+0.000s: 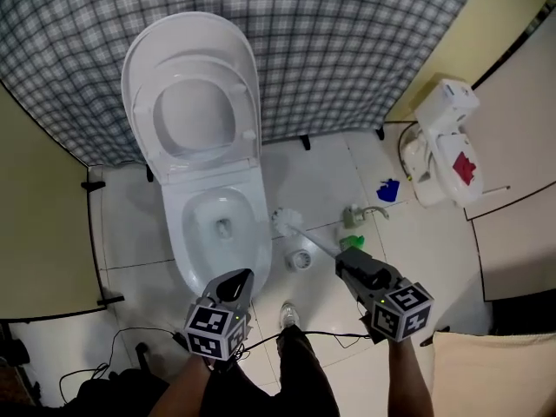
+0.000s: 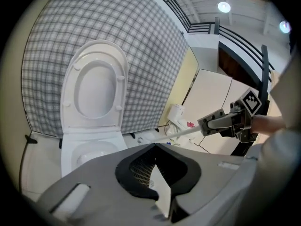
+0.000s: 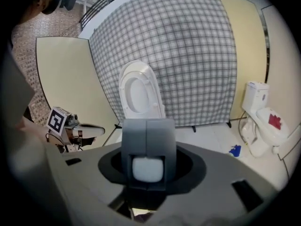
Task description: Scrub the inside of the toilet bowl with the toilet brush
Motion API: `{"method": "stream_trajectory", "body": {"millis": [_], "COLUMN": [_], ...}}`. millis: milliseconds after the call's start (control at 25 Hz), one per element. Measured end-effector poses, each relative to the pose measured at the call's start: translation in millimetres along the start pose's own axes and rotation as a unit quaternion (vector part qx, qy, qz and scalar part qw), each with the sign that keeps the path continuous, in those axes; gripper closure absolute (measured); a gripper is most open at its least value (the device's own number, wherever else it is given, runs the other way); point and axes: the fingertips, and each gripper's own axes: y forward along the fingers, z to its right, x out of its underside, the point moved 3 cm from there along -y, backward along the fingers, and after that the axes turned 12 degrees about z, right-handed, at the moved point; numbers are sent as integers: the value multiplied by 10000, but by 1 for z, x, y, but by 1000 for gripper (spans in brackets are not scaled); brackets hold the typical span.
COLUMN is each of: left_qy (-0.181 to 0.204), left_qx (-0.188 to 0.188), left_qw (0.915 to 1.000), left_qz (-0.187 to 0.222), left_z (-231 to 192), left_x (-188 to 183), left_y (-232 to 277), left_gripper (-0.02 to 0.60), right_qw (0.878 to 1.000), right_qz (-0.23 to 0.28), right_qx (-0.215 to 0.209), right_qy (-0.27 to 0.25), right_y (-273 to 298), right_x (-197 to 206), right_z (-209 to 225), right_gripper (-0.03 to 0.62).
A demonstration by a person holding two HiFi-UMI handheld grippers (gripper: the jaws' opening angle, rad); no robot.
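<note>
Head view is showing the right claw [image 1: 346, 261] clenching the end of the toilet brush [image 1: 306, 237] handle. The right gripper view is confirming it, with the jaws pressing together around the white butt of the handle. The brush's long axis is running from that claw forward and to the left. Its bristle head [image 1: 285, 221] is sitting just beside the right rim of the toilet bowl [image 1: 184, 241], outside it; whether it is clear of the floor [image 1: 304, 168] I cannot tell. Close under the handle, the brush holder [image 1: 301, 259] is standing on the floor near the bowl's foot.

The lid [image 1: 187, 50] and seat [image 1: 195, 120] are standing up, so the bowl is lying open. The left claw [image 1: 236, 283] is hovering near the bowl's front rim with its jaws together and nothing between them.

The right hand is carrying the tool, so the coming move is looking like a swing of the head further left over the rim. After that the handle would be tilting steeper, so the bristles are reaching the inner wall. By my reading, scrubbing is not yet under way.
</note>
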Motion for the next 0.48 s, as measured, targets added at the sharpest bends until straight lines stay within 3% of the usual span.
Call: {"method": "stream_trajectory", "body": {"millis": [200,480], "left_qy": [92,110], "left_qx": [308,392], "left_qw": [9991,9981], "left_qz": [-265,-462], "left_z": [26,45], "left_x": [27,60], "left_y": [31,55], "left_gripper": [571,571], "right_qw": [9971,9883], "right_qz": [-481,-1136], "right_qx": [488,718], "right_qy": [-324,-728], "right_y": [-4,27], "right_x": [53,126], "right_z": [43,79], "right_gripper": [416,416]}}
